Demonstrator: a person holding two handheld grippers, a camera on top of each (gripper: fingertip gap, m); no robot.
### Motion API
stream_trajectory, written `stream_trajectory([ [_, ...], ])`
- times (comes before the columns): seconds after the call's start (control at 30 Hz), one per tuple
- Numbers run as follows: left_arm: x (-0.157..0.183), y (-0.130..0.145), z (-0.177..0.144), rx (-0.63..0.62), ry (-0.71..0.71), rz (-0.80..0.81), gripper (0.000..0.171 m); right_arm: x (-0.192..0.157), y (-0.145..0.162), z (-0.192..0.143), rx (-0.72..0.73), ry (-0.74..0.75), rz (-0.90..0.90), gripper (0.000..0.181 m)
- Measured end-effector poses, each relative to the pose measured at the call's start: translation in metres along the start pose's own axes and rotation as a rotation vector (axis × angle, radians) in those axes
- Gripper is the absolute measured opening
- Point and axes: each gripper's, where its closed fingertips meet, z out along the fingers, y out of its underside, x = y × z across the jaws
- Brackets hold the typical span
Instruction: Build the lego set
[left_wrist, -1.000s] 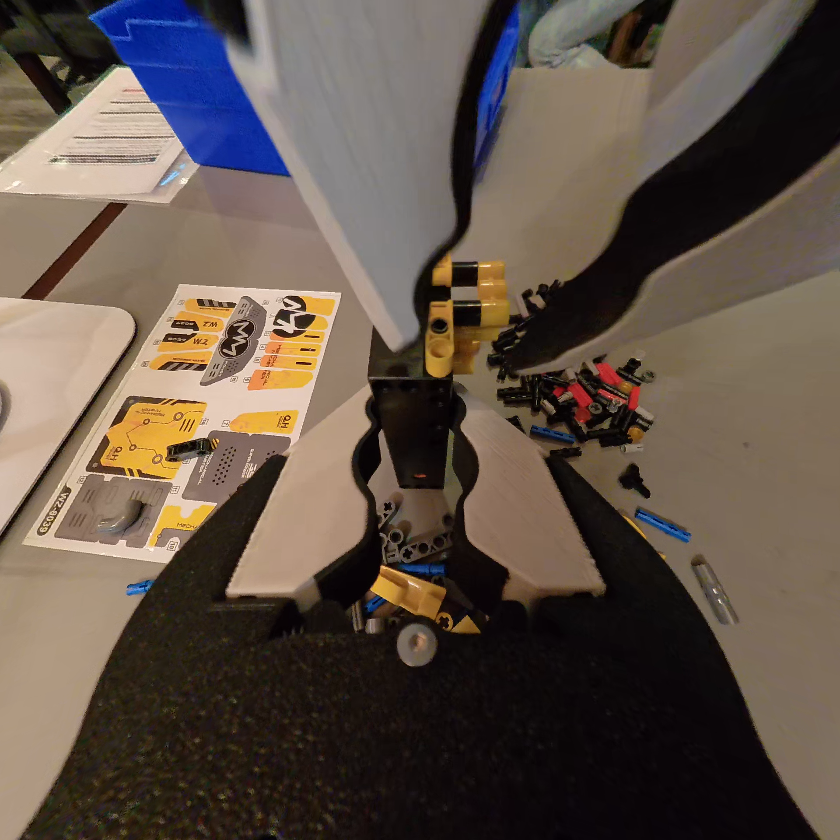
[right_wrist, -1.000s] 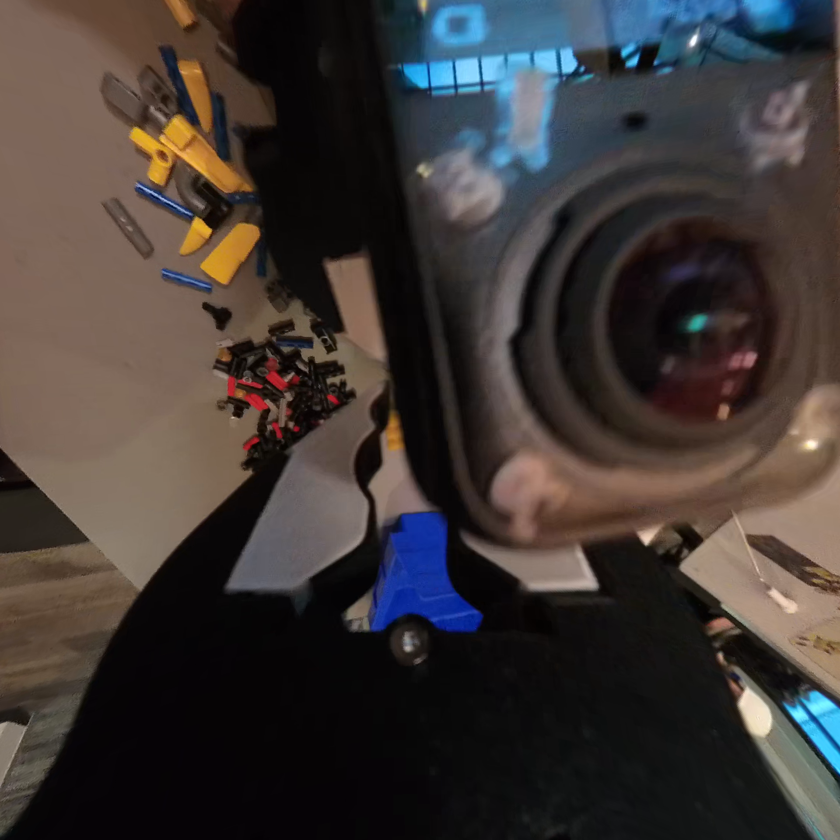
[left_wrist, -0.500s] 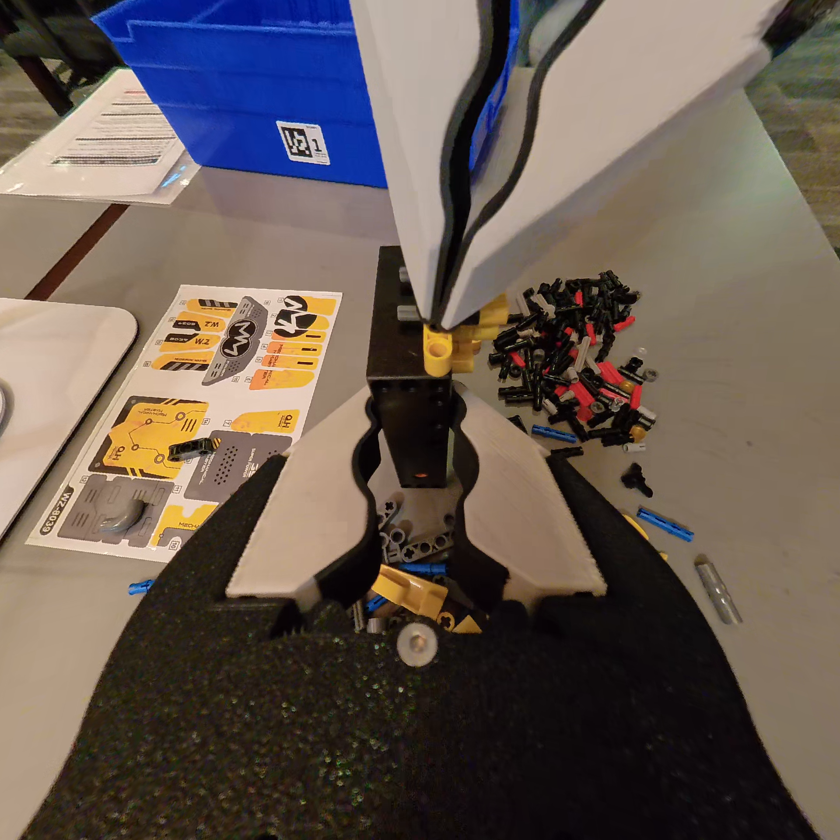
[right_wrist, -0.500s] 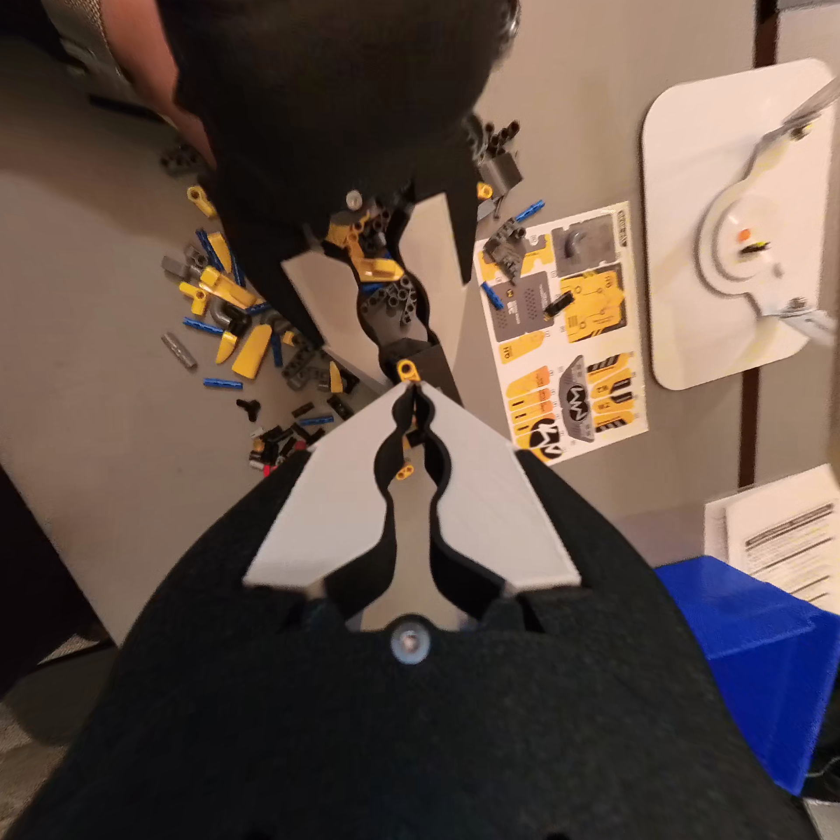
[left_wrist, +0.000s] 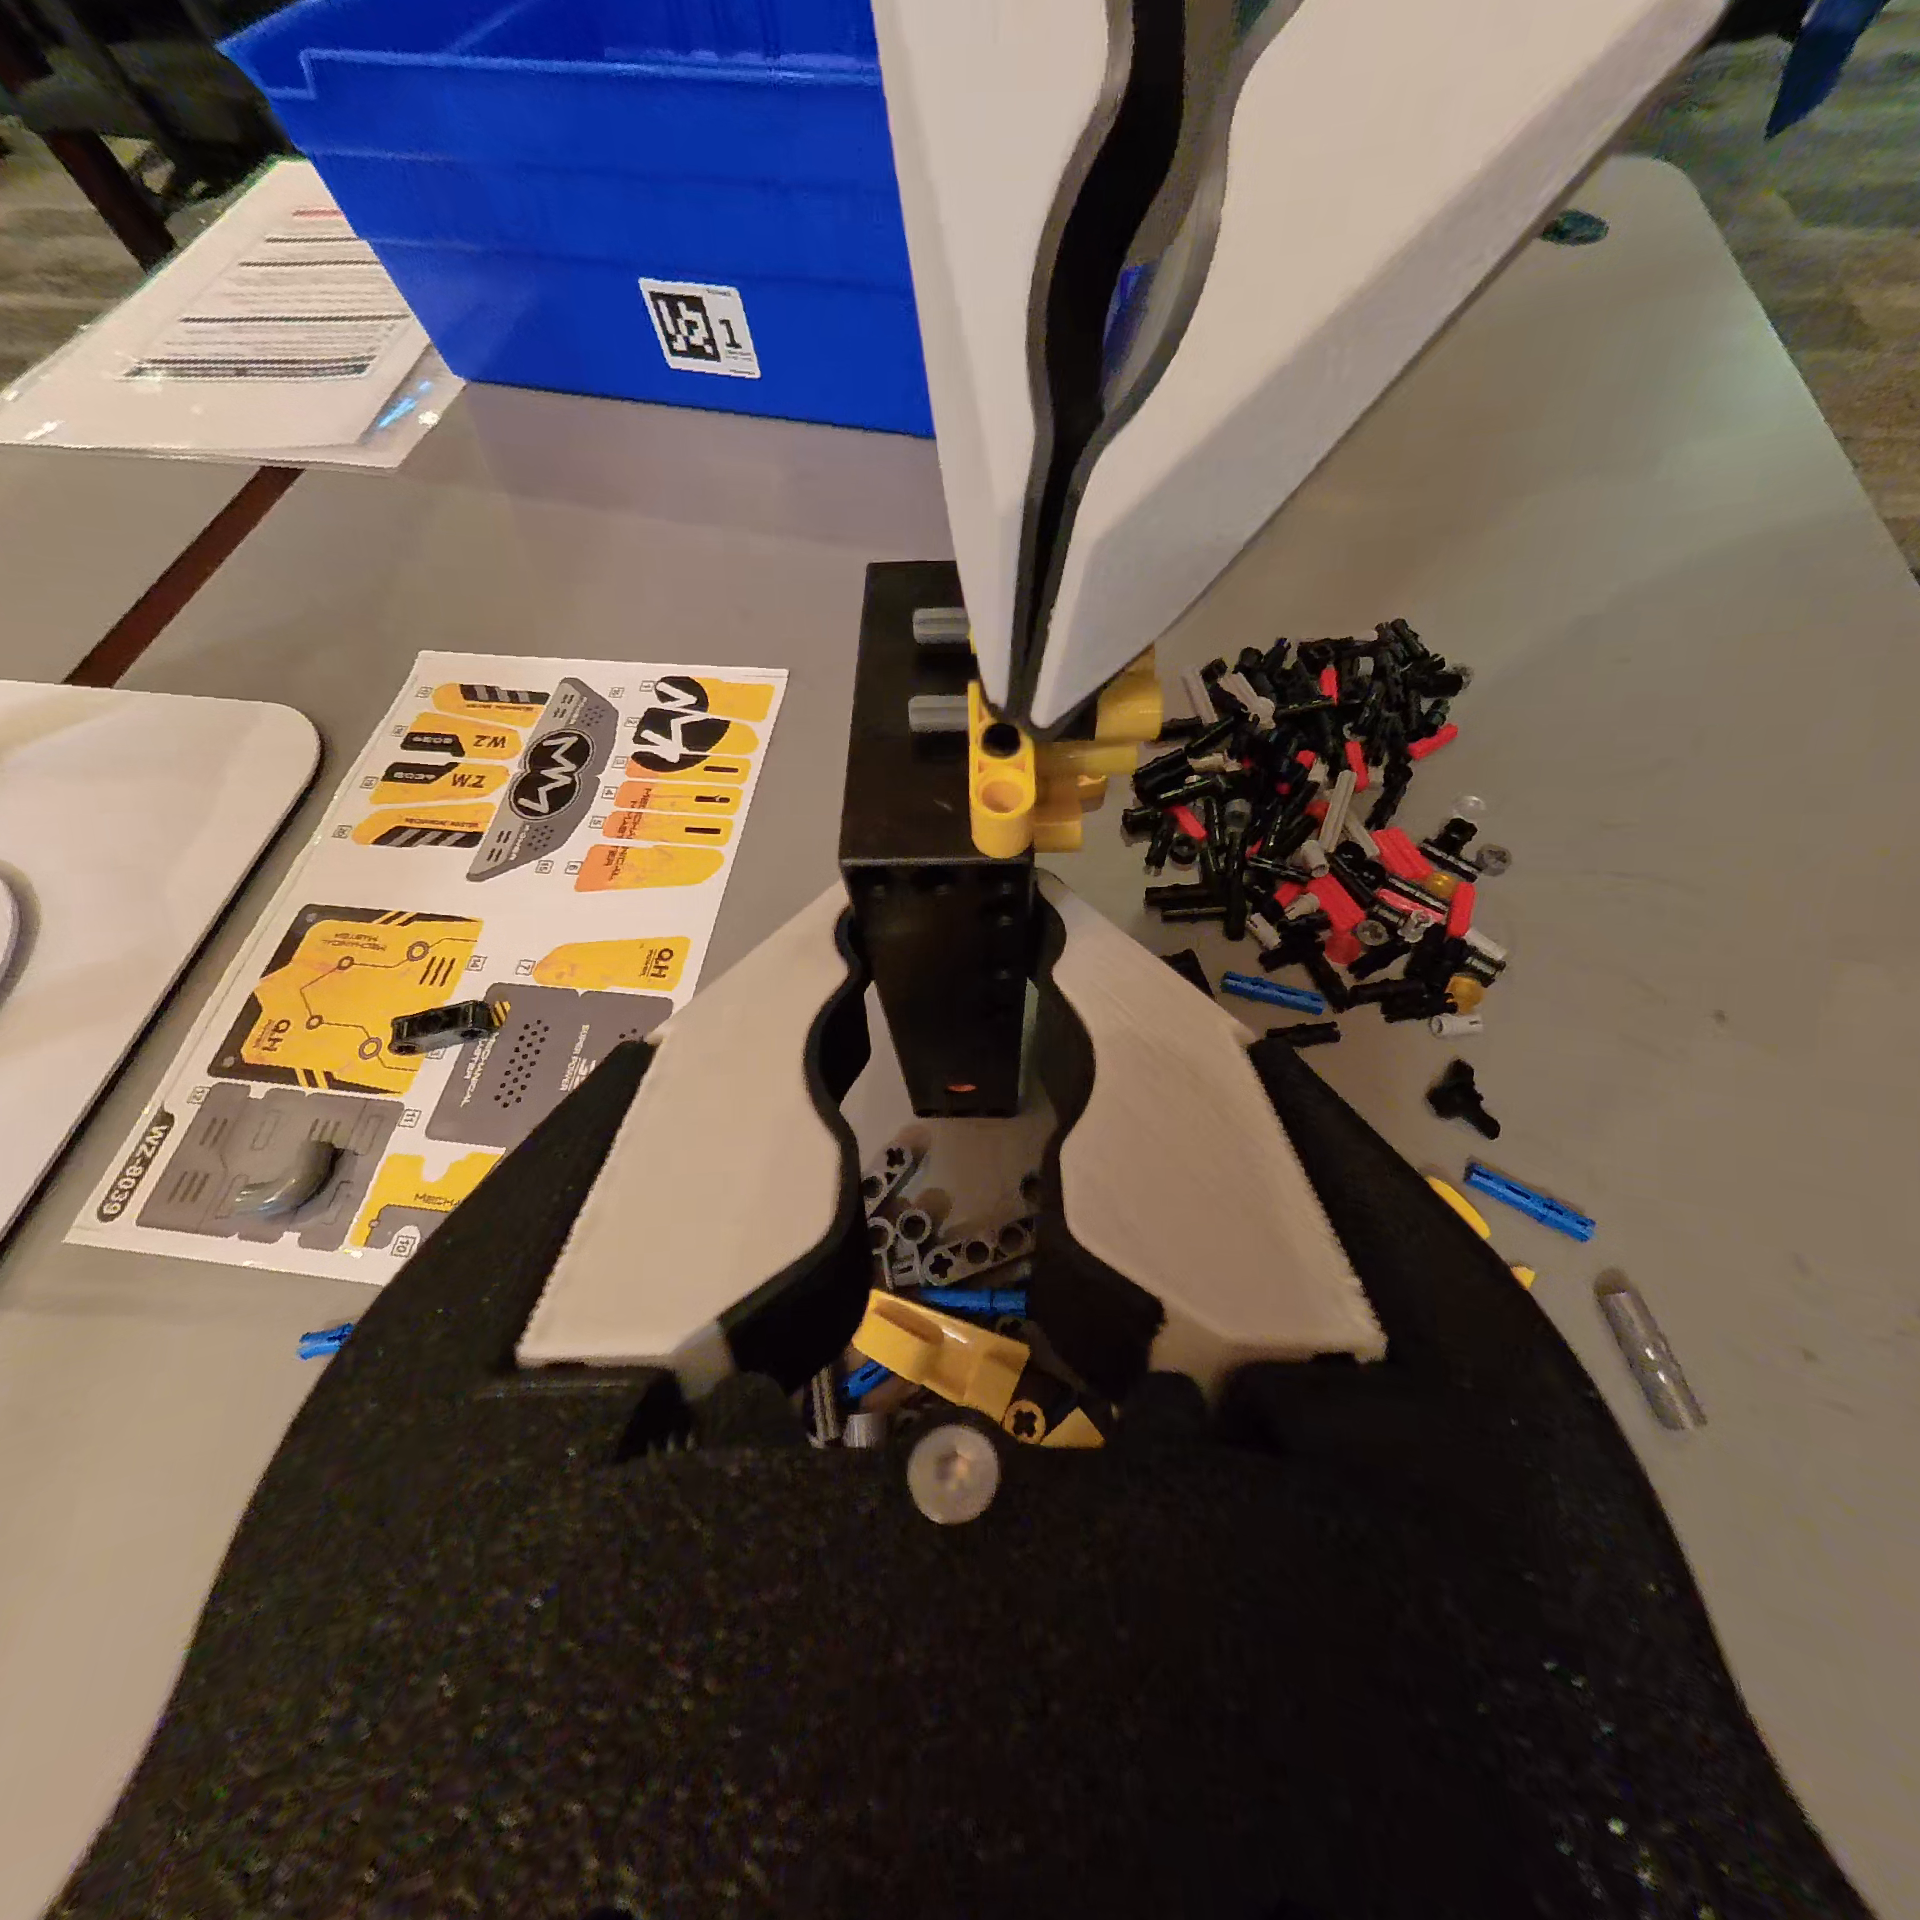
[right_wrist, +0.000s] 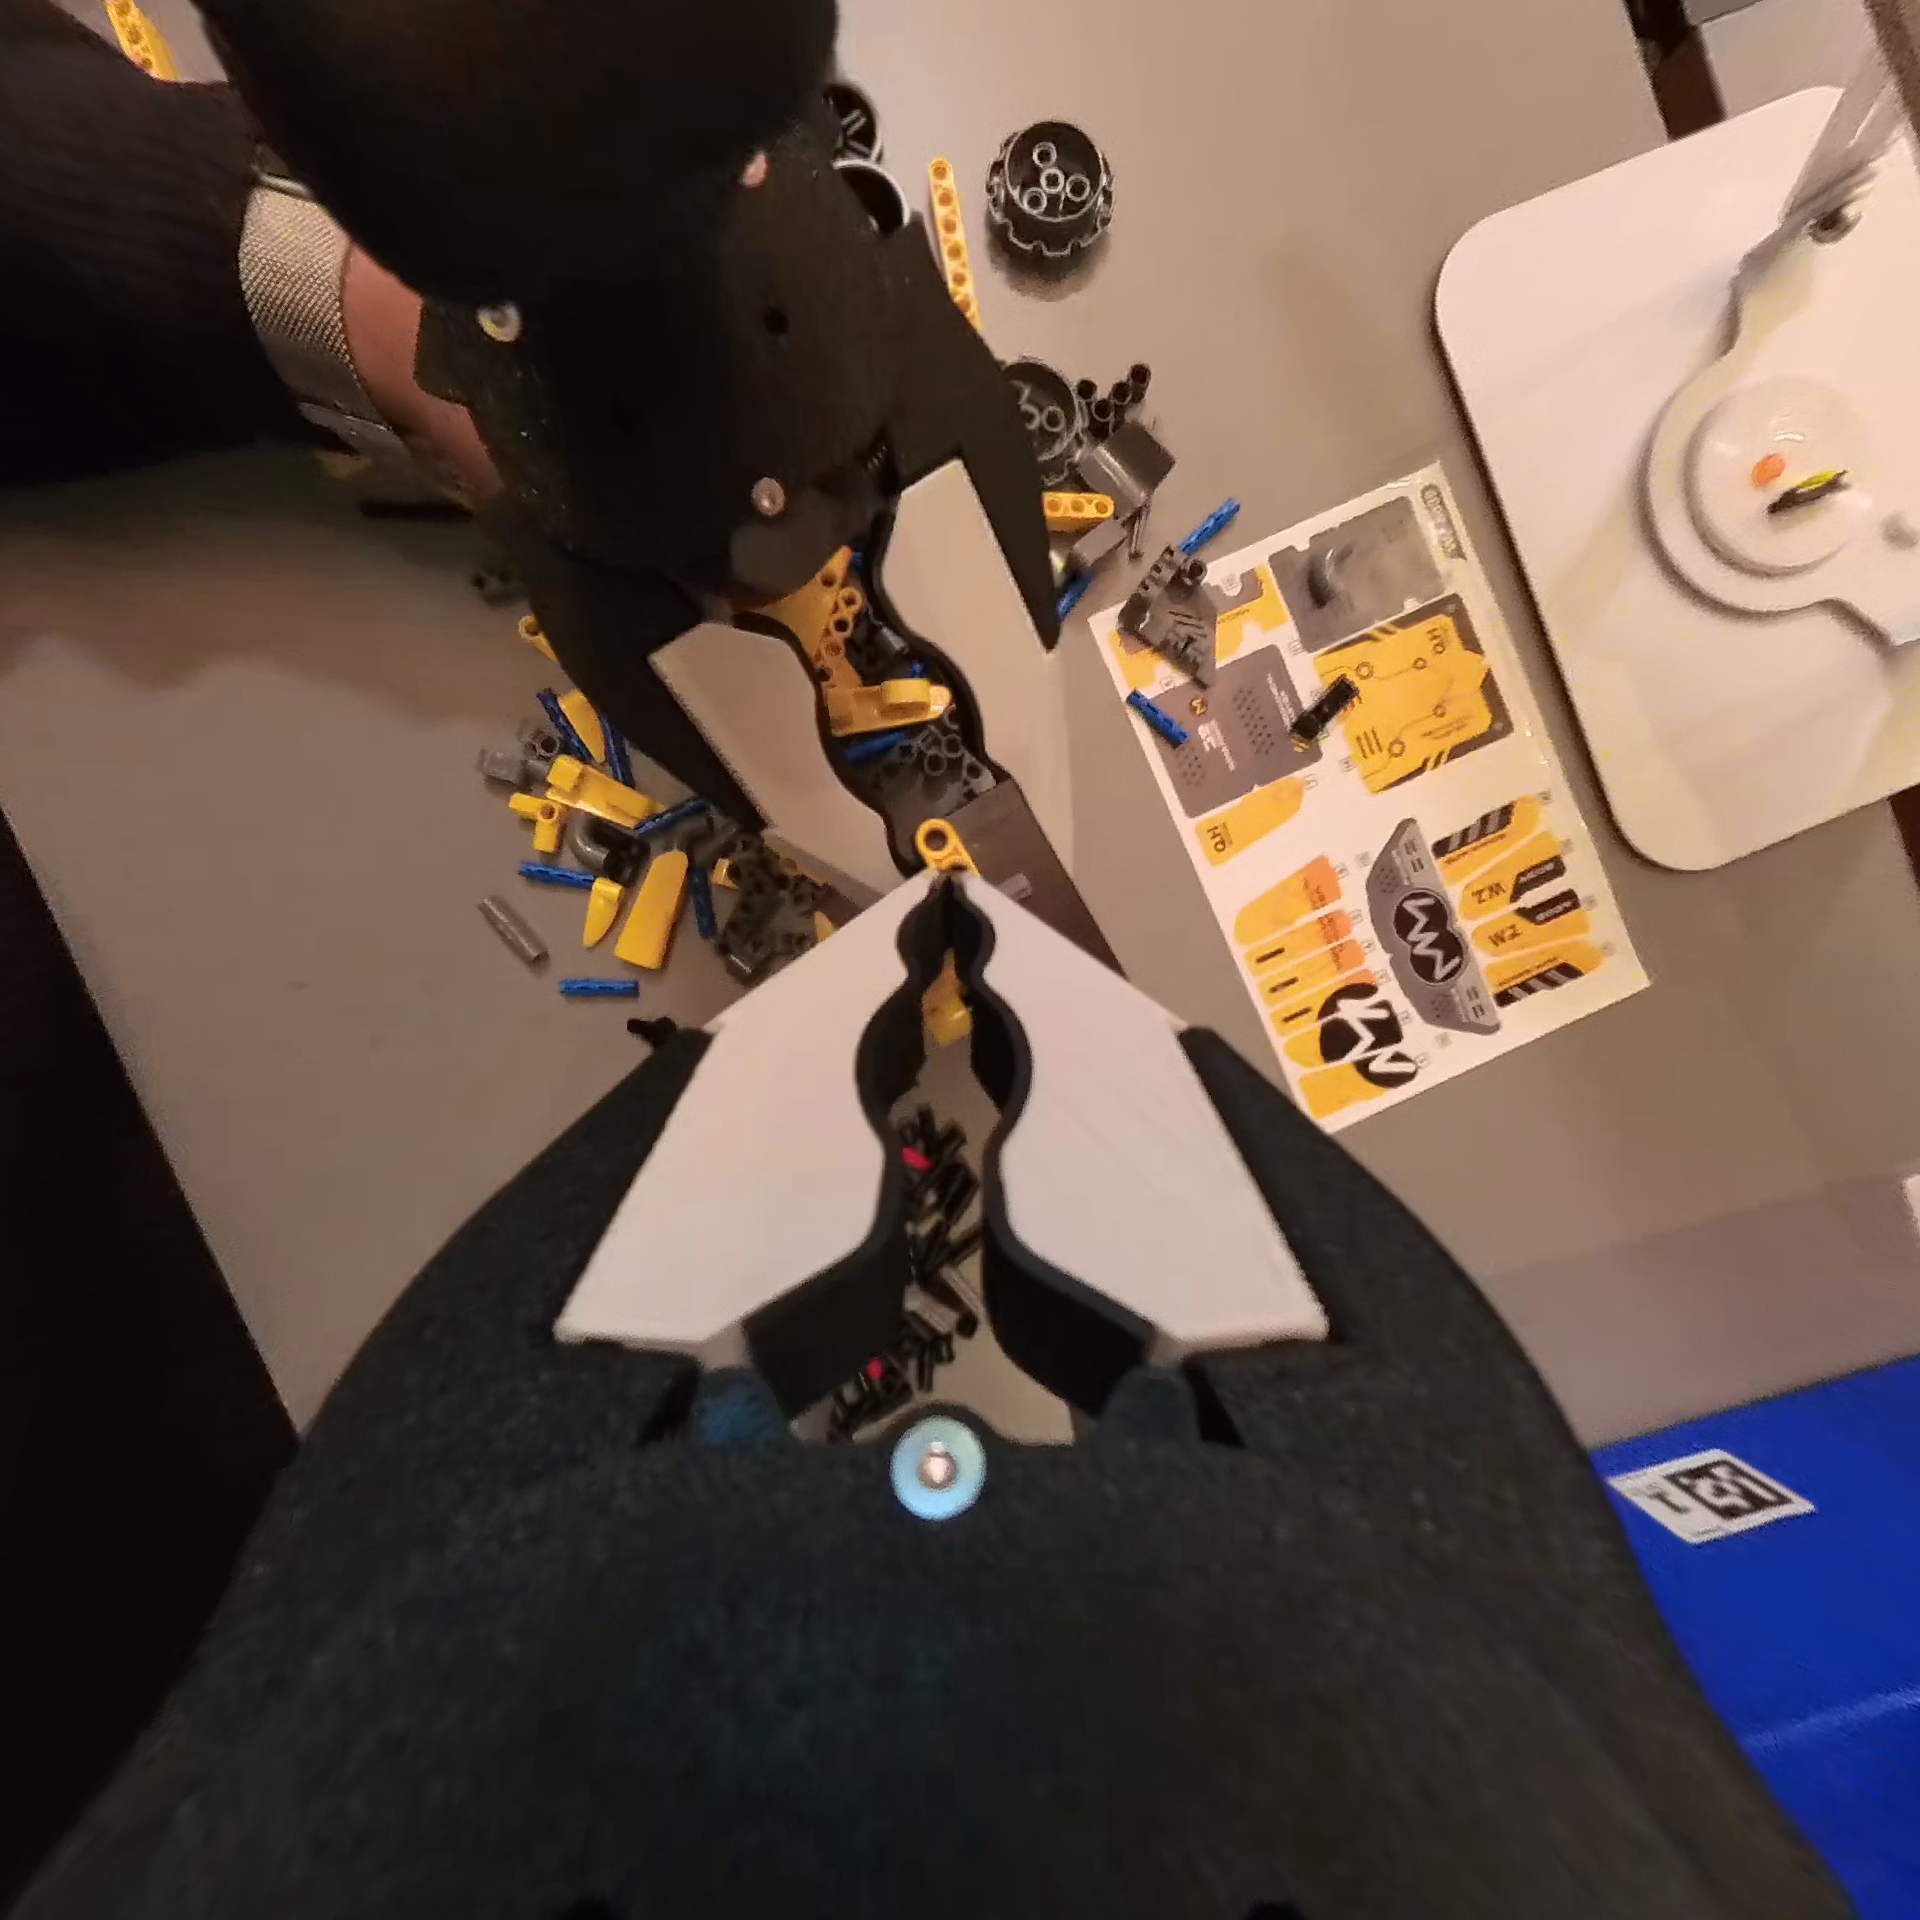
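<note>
A black block (left_wrist: 940, 935) is being gripped by the left gripper (left_wrist: 945, 987) at the centre of the left wrist view, the 2 fingers being closed against its lower sides. The block's long axis is running straight up the frame, away from the camera, so its far end is standing clear of the fingertips. On that far end, at the right edge, a yellow connector (left_wrist: 1003, 774) is being carried, with 2 grey pins (left_wrist: 940, 670) projecting just left of it.

The right gripper (left_wrist: 1023, 707) is coming in from the top of the same frame, its jaws nearly shut, tips meeting right at the connector. In the right wrist view the tips (right_wrist: 940, 883) are being shown just below the connector (right_wrist: 940, 840), and a small yellow part (right_wrist: 945, 1003) is sitting between the fingers lower down; whether it is being pinched or merely seen through the gap cannot be told.

The 2 grippers are thus being held tip to tip along 1 line, the block between them.

On the grey table (left_wrist: 1662, 727), a heap of black and red pins (left_wrist: 1320, 800) is lying right of the block, a sticker sheet (left_wrist: 457, 935) left of it, and a blue bin (left_wrist: 623, 187) in the upper left. Loose yellow and blue parts (right_wrist: 613, 831) are being seen at mid left of the right wrist view.
</note>
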Motion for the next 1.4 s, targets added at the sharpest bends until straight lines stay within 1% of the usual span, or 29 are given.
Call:
stream_trajectory([
  [0.03, 0.0, 0.0, 0.0, -0.003, -0.001, 0.0, 0.025, 0.002, 0.001, -0.001, 0.012, 0.018, -0.02, 0.0],
  [0.07, 0.0, 0.0, 0.0, -0.005, 0.0, -0.003, 0.025, 0.006, -0.002, -0.005, 0.053, 0.042, -0.031, 0.0],
  [0.1, 0.0, 0.0, 0.0, -0.004, 0.004, -0.007, 0.025, 0.008, -0.009, -0.012, 0.124, 0.052, -0.02, 0.0],
  [0.17, 0.0, 0.0, 0.0, 0.0, 0.005, -0.003, 0.025, 0.019, -0.024, -0.033, 0.318, 0.08, 0.056, 0.0],
  [0.2, -0.001, 0.001, 0.0, -0.003, 0.004, -0.001, 0.025, 0.03, -0.028, -0.043, 0.424, 0.117, 0.104, 0.0],
  [0.23, -0.001, 0.001, 0.0, -0.003, 0.004, -0.002, 0.025, 0.04, -0.029, -0.051, 0.525, 0.149, 0.161, 0.0],
  [0.33, -0.001, 0.0, 0.0, -0.001, 0.006, -0.005, 0.025, 0.061, -0.025, -0.07, 0.816, 0.181, 0.314, 0.0],
  [0.4, -0.001, 0.001, 0.0, -0.012, 0.004, 0.001, 0.026, 0.068, -0.018, -0.08, 0.958, 0.206, 0.332, 0.0],
  [0.43, -0.001, 0.001, 0.0, -0.018, 0.007, -0.003, 0.025, 0.066, -0.015, -0.082, 0.993, 0.211, 0.3, 0.0],
  [0.5, -0.001, 0.003, 0.001, -0.051, 0.029, -0.038, 0.025, 0.058, -0.007, -0.076, 0.987, 0.21, 0.207, 0.0],
  [0.6, -0.001, 0.004, 0.002, -0.067, 0.015, -0.013, 0.026, 0.058, 0.009, -0.059, 0.915, 0.22, 0.187, 0.0],
  [0.7, -0.002, 0.007, 0.004, -0.077, -0.01, 0.04, 0.026, 0.055, 0.014, -0.05, 0.895, 0.129, 0.269, 0.0],
  [0.8, -0.001, 0.009, 0.005, -0.09, -0.003, 0.03, 0.026, 0.047, 0.015, -0.042, 0.895, -0.02, 0.362, 0.0],
  [0.83, -0.001, 0.011, 0.005, -0.096, 0.001, 0.028, 0.026, 0.046, 0.015, -0.04, 0.894, -0.042, 0.368, 0.0],
  [1.07, -0.001, 0.017, 0.007, -0.084, 0.031, 0.001, 0.026, 0.034, 0.014, -0.031, 0.839, 0.005, 0.273, 0.0],
  [1.2, -0.001, 0.018, 0.008, -0.103, 0.011, 0.026, 0.026, 0.028, 0.016, -0.024, 0.792, 0.019, 0.227, 0.0],
  [1.27, -0.001, 0.019, 0.008, -0.115, 0.001, 0.043, 0.026, 0.026, 0.015, -0.026, 0.797, 0.017, 0.21, 0.0],
  [1.4, -0.001, 0.019, 0.008, -0.111, 0.004, 0.029, 0.026, 0.024, 0.018, -0.018, 0.76, 0.013, 0.189, 0.0],
])
